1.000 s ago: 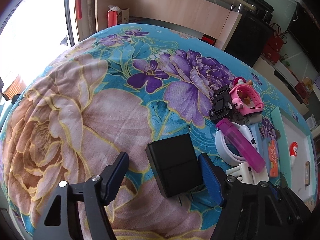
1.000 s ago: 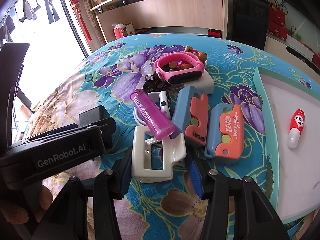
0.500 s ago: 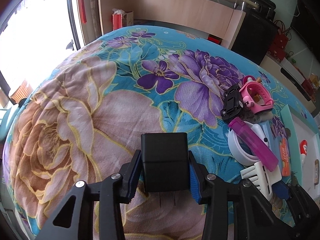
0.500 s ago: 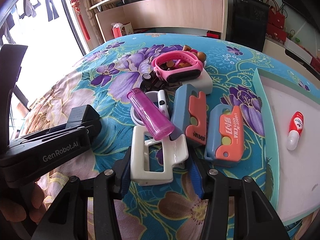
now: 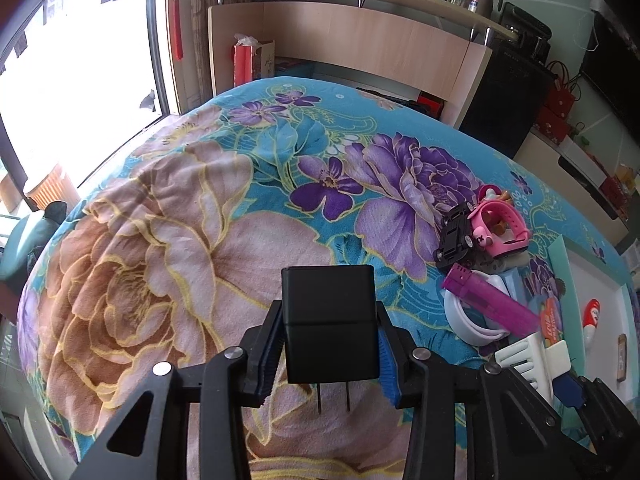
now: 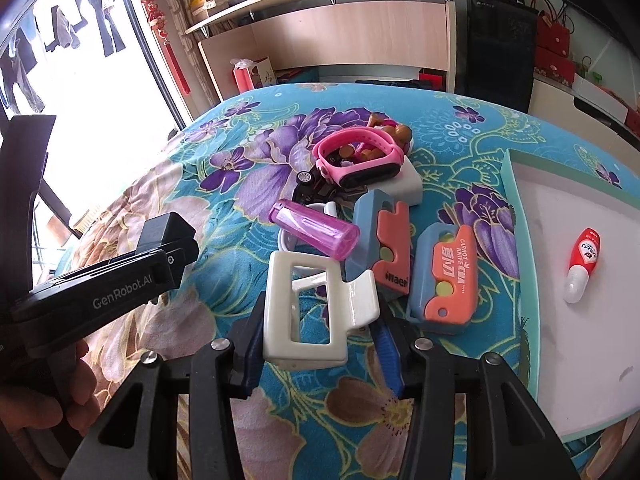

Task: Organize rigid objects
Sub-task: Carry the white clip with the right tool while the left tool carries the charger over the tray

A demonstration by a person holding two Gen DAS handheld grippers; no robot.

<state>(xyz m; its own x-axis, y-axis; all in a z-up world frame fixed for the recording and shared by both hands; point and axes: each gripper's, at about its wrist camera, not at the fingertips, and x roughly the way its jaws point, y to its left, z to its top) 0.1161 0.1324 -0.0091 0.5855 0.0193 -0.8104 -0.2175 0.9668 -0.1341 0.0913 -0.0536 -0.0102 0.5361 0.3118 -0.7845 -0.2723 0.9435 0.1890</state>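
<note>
The flowery blanket (image 5: 168, 240) is big and soft, with lots of free room on its left. The white tray (image 6: 516, 216) lies at the right, its raised rim near the toy pile. The left gripper (image 5: 329, 354) squeezes a black plug (image 5: 329, 320) by its flat sides; it looks hard and light. The right gripper (image 6: 320, 344) pinches a white clip (image 6: 304, 312), smooth, maybe slippery.

Home bedroom, floral bedspread (image 5: 168, 264), wooden headboard shelf (image 5: 352, 44), window (image 5: 80, 80)
</note>
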